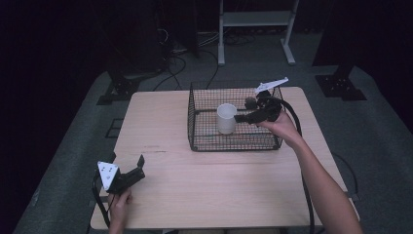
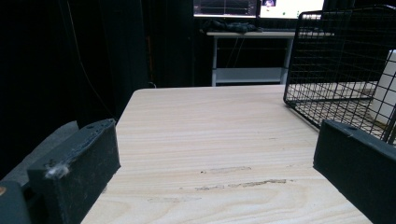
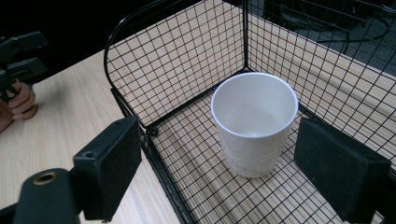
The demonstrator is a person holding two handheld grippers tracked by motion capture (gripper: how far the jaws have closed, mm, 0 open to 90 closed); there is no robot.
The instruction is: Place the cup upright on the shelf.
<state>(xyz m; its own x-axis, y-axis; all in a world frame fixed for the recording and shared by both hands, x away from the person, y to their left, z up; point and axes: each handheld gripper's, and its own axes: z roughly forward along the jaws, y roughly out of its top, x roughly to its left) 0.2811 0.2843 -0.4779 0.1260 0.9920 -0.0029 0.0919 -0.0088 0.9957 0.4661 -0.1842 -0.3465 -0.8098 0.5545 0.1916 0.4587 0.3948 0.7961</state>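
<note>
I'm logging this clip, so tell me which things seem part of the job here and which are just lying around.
Likely in the job:
- white cup, upright inside the wire basket
- right hand-held gripper, open, jaws either side of the cup
- table under the basket

Just about:
- left hand-held gripper, open, near the table's front left
- white shelf frame behind the table
- floor cables

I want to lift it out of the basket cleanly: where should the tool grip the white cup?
Grip the white ceramic cup across its upper wall below the rim, coming from above through the black wire basket's open top. It stands upright, and the mesh walls block a side approach.
</note>
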